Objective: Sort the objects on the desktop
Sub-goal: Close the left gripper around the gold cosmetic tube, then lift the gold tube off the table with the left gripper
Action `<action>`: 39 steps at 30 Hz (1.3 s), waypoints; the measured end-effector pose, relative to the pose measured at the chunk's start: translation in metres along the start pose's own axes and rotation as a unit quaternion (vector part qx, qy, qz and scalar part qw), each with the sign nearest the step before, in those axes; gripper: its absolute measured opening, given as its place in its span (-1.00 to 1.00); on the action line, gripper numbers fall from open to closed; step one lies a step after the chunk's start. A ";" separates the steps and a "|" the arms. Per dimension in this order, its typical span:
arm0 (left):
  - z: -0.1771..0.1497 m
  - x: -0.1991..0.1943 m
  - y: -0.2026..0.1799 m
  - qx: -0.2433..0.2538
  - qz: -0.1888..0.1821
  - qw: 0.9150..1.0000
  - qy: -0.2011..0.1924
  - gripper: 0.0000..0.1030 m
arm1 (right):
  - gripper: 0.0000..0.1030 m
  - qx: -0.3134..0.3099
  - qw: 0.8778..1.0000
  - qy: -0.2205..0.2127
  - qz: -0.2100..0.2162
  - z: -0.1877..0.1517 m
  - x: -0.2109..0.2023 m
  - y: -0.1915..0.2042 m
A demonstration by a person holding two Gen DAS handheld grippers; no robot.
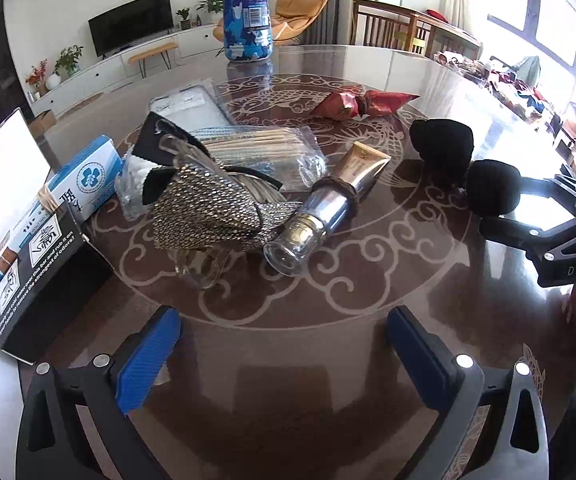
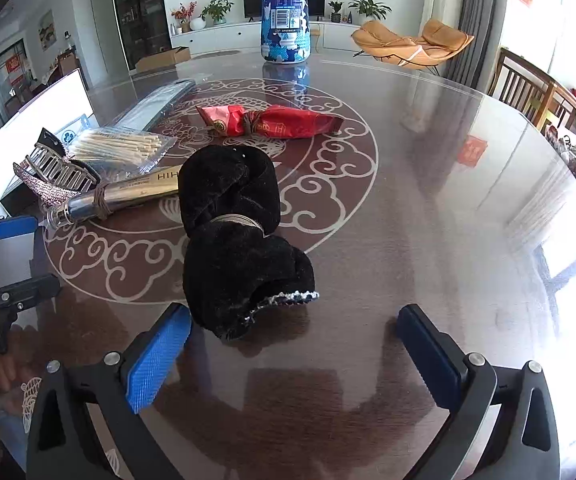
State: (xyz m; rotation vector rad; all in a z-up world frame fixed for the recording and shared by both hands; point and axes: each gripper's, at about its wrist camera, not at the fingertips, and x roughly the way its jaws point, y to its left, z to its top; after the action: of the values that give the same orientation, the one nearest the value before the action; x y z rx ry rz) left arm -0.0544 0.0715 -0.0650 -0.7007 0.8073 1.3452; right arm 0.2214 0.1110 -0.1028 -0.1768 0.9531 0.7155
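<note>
**Glass-topped table, both grippers hovering with jaws released**

Dark glossy glass is covering the round table (image 2: 428, 168), and both grippers are hanging over it with their blue pads spread wide, gripping nothing.

The left gripper (image 1: 284, 344) is pointing at a cluster straight ahead of its jaws: a rhinestone hair clip (image 1: 212, 212) is lying just beyond the left pad, touching a silver tube (image 1: 320, 212) that is stretching away ahead of the gap. Behind them a clear bag of wooden sticks (image 1: 264, 148) is resting, with a packet of cotton swabs (image 1: 132, 176) beside it. Off to the left of the jaws a black box (image 1: 48, 280) and a blue-and-white carton (image 1: 76, 184) are sitting side by side. A red wrapper (image 1: 364, 104) is lying farther ahead and right.

The right gripper (image 2: 292, 344) is hovering with a black fuzzy bow (image 2: 232, 240) just ahead of its left pad (image 2: 156, 364), partly within the gap between the jaws. A blue camouflage bottle (image 2: 284, 8) is standing upright far ahead, well apart from both grippers.
</note>
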 end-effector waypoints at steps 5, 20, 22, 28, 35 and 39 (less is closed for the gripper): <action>0.023 0.016 -0.015 0.026 -0.019 0.999 0.001 1.00 | 1.00 0.007 1.000 -0.001 -0.005 0.000 0.000 -0.003; 0.061 0.025 -0.031 0.021 -0.014 1.000 0.001 -0.42 | 1.00 0.014 1.000 -0.005 0.001 0.001 0.001 -0.006; 0.061 0.025 -0.033 0.014 0.009 1.000 0.003 -0.44 | 1.00 0.013 1.000 -0.004 0.000 0.000 0.001 -0.006; 0.022 0.000 -0.040 -0.048 0.050 0.998 0.002 -0.44 | 1.00 0.014 1.000 -0.005 0.001 0.000 0.000 -0.006; -0.047 -0.046 -0.039 -0.087 0.056 0.995 -0.014 -0.43 | 1.00 0.015 1.000 -0.005 0.001 0.000 0.000 -0.006; -0.052 -0.047 -0.019 -0.123 0.081 0.989 -0.022 -0.43 | 1.00 0.015 1.000 -0.004 0.000 0.000 0.000 -0.006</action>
State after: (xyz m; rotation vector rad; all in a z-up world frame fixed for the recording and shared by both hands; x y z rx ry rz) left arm -0.0424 0.0006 -0.0546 -0.8078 0.6797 1.6197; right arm 0.2252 0.1064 -0.1039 -0.1479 0.9554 0.7013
